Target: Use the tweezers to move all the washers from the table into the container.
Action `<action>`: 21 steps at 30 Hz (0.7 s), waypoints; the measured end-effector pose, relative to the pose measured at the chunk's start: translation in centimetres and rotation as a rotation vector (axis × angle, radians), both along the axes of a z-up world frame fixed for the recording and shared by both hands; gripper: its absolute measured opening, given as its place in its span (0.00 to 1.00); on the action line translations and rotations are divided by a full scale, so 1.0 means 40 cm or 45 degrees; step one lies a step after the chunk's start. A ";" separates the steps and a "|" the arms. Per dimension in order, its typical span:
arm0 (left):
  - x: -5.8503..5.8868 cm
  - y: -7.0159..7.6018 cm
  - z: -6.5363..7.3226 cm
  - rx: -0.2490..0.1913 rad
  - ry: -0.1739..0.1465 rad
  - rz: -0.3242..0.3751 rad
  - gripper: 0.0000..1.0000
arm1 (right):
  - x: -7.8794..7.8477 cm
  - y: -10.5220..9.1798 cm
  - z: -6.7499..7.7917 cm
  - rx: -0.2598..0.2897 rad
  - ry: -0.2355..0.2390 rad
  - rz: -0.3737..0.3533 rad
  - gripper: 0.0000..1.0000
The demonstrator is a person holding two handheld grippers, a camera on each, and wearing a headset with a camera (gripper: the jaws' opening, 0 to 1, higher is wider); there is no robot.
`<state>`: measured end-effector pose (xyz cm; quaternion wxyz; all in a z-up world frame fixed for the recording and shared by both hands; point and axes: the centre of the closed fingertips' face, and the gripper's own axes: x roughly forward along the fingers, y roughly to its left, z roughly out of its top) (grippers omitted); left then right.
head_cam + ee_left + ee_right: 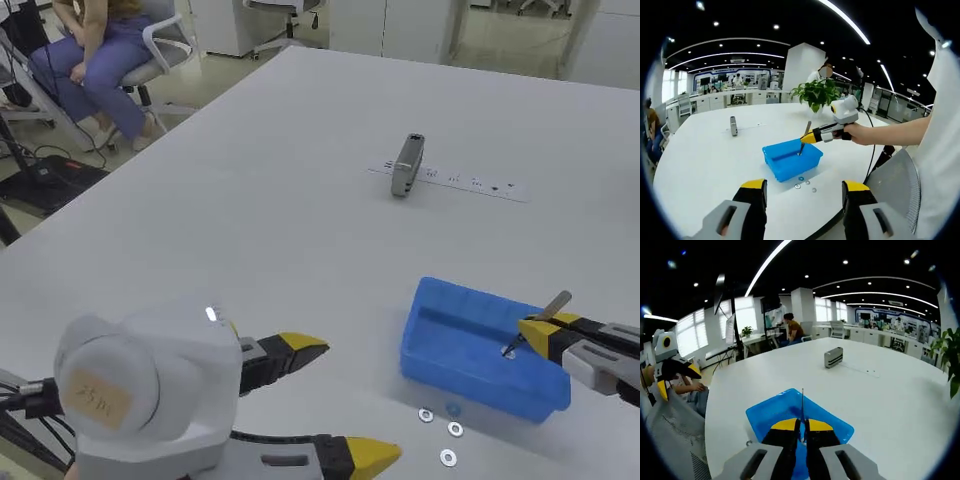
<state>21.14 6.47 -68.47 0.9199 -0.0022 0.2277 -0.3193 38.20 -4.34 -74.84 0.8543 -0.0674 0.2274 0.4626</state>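
**Lighting bright and even; fisheye bowing noted**

Toward 12 o'clock, ceiling strip lights [845, 22] light the white table [300, 230] evenly. Shadows are faint and soft. At 9 o'clock, windows [742, 315] are overexposed. Both gripper views bow at the edges.

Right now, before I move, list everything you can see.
table: 1, white, large
container: 1, blue, near right of table
washers: 3 clear, silver, on table beside container's near wall
tweezers: 1, metal, tips pointing down into container
grey device: 1, mid-table, on white strip
seated person: 1, beyond table's far left
left tool: 1, yellow-tipped, open, near left
right tool: 1, yellow-tipped, shut on tweezers, over container
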 end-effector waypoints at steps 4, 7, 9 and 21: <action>0.001 0.005 -0.010 0.006 0.019 0.009 0.60 | 0.004 -0.002 -0.021 -0.023 0.010 -0.005 0.01; 0.005 0.008 -0.012 0.009 0.025 0.019 0.60 | 0.005 -0.007 -0.040 -0.046 0.013 0.001 0.01; 0.007 0.008 -0.012 0.003 0.027 0.023 0.60 | 0.011 -0.004 -0.031 0.013 0.000 -0.018 0.01; 0.016 0.009 -0.015 0.009 0.035 0.013 0.59 | 0.010 -0.016 -0.035 0.041 0.026 -0.047 0.02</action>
